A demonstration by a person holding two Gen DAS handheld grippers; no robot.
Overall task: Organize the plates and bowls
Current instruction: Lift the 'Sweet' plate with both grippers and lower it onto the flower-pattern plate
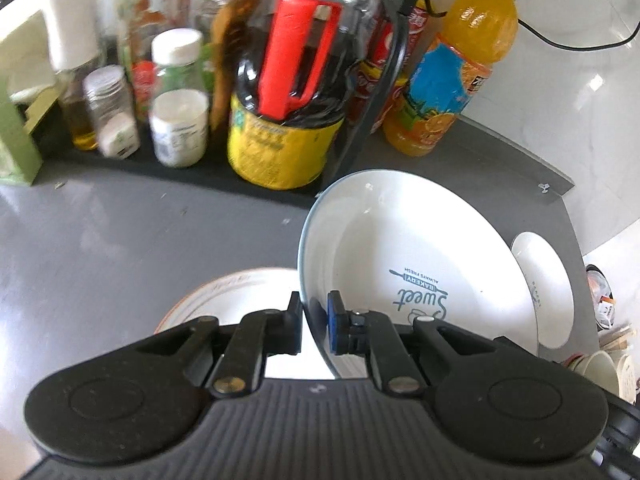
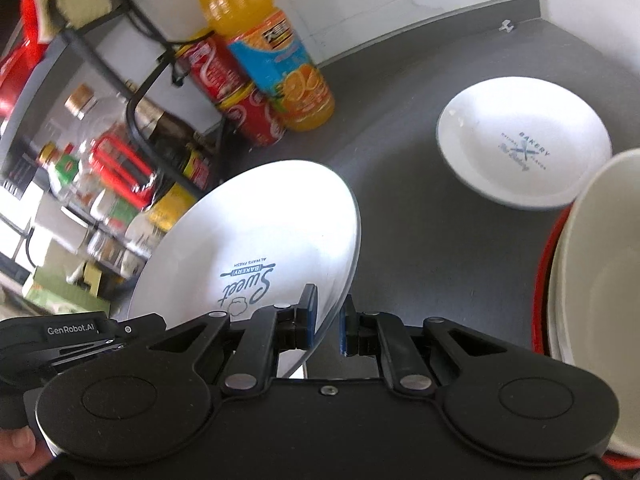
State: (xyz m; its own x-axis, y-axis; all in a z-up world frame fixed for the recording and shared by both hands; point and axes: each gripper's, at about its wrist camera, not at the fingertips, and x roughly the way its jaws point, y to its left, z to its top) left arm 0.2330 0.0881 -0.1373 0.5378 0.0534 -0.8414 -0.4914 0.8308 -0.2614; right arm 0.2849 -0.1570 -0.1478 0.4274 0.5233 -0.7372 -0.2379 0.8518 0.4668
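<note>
Now both claws grip same "Sweet" plate (image 1: 416, 264): my left claw (image 1: 315, 322) clamps one rim, right claw (image 2: 329, 322) opposite rim. Plate tilted, raised above grey table (image 2: 420, 208); smaller bakery dish (image 2: 524, 140) rests well apart.

**Both grippers pinched on one plate rim**

The left gripper (image 1: 316, 326) points steeply downward, its jaws closed on the near left rim of the big white plate (image 1: 420, 256). The right gripper (image 2: 329, 320) also tilts down, its jaws clamped on the plate's near right rim. A fingertip (image 2: 18, 450) of the person shows at the near left corner of the right wrist view.
</note>
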